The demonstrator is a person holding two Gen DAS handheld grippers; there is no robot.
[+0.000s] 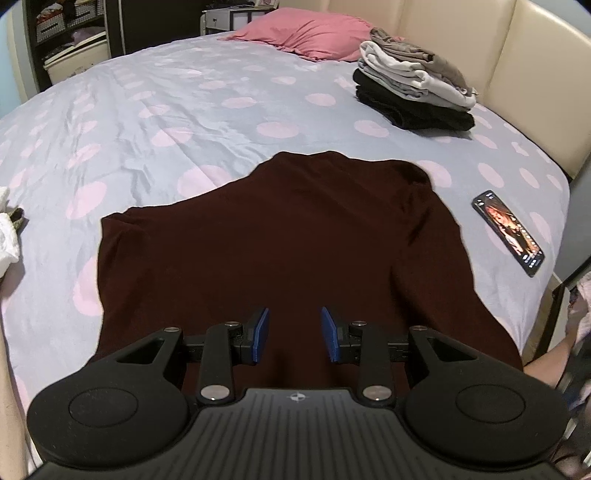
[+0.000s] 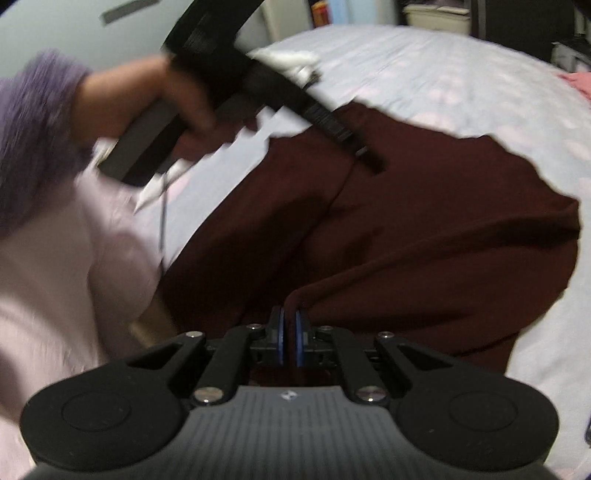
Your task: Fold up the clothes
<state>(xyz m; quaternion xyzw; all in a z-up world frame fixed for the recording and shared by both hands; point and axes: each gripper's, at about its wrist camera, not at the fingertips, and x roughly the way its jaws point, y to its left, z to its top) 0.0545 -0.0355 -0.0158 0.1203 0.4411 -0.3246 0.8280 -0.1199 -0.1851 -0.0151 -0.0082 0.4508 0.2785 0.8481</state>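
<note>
A dark maroon garment (image 1: 280,236) lies spread on the polka-dot bed sheet (image 1: 155,122). My left gripper (image 1: 294,334) is open and empty, hovering just above the garment's near part. In the right wrist view, my right gripper (image 2: 289,341) is shut on a fold at the edge of the maroon garment (image 2: 406,229) and lifts it slightly. The left gripper's body (image 2: 258,85) and the hand holding it show blurred at upper left of that view.
A stack of folded clothes (image 1: 413,85) sits at the far right near the cream headboard (image 1: 535,85). A pink pillow (image 1: 306,33) lies at the head. A lit phone (image 1: 509,232) lies right of the garment. White cloth (image 1: 7,229) lies at the left edge.
</note>
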